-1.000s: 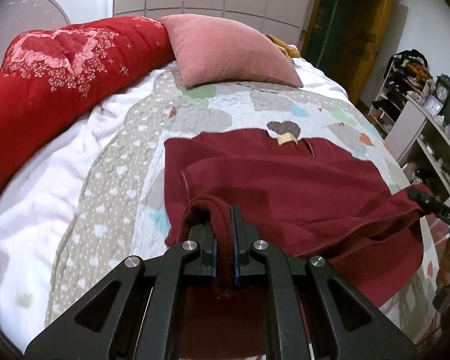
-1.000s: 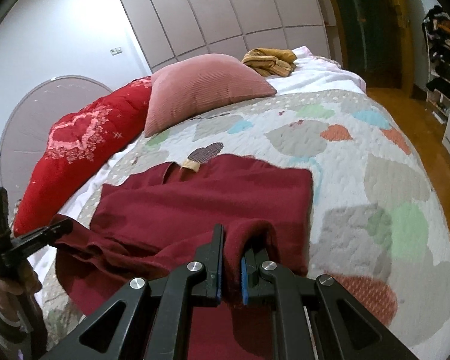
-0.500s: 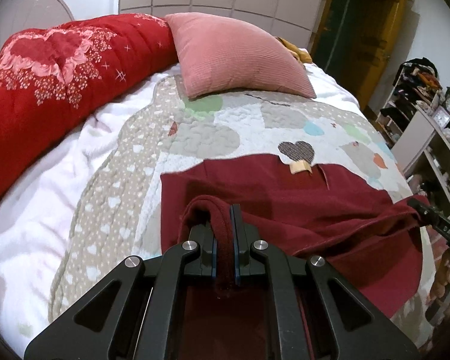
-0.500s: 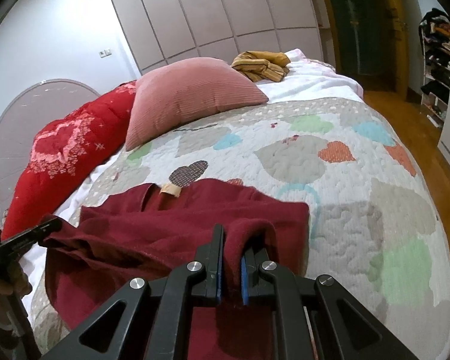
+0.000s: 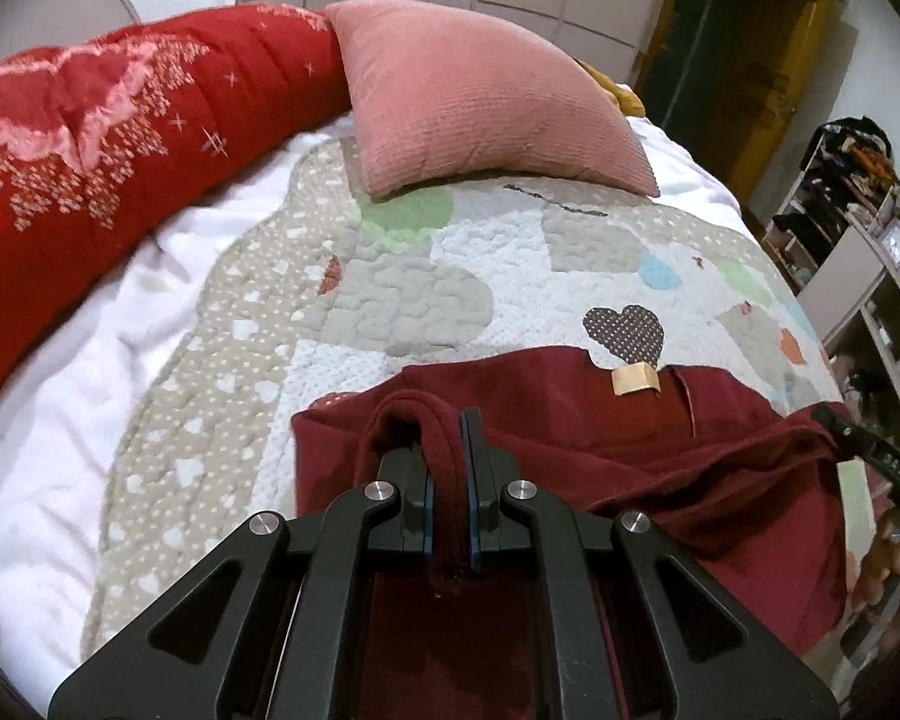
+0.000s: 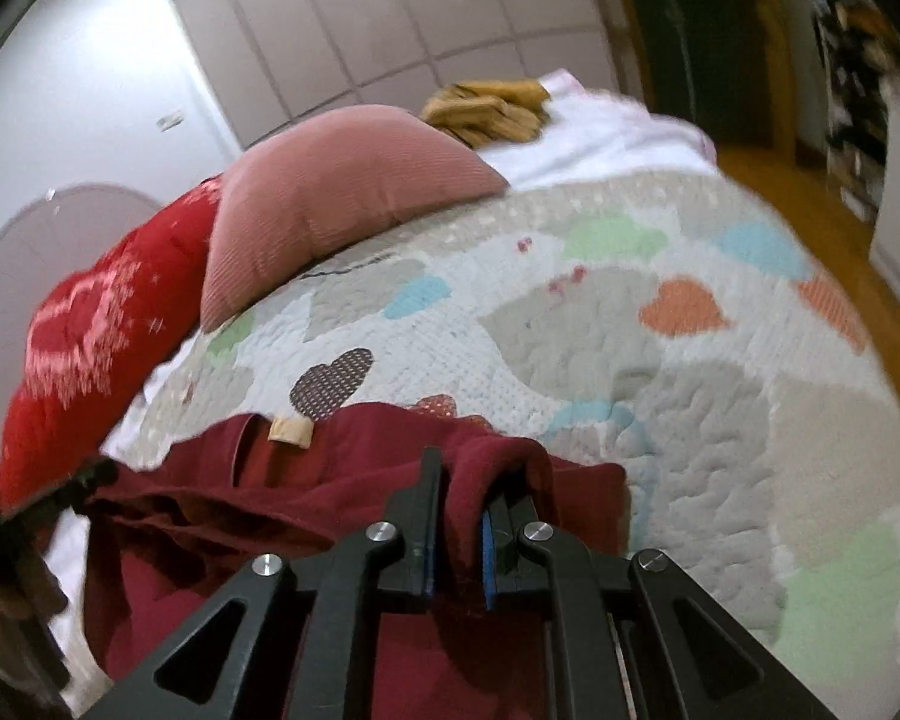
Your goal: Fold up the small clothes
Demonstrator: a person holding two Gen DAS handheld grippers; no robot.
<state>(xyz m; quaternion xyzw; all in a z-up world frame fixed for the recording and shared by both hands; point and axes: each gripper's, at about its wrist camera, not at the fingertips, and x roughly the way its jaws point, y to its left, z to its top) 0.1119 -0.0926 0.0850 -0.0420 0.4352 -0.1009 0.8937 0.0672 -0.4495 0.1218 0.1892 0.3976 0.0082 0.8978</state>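
Observation:
A dark red garment lies on the patchwork quilt, its beige neck label at the far edge. My left gripper is shut on a bunched edge of the garment at its left side. My right gripper is shut on another bunched edge of the same garment at its right side. Each gripper carries its held edge over the lower layer toward the label. The right gripper's finger shows at the right edge of the left wrist view.
A pink pillow and a red duvet lie at the head of the bed. A folded mustard-yellow cloth sits behind the pillow. Shelves stand to the right. Wooden floor lies beyond the bed.
Both grippers have moved forward toward the head of the bed, carrying the garment's near edge over itself. The visible lower layer has grown shorter.

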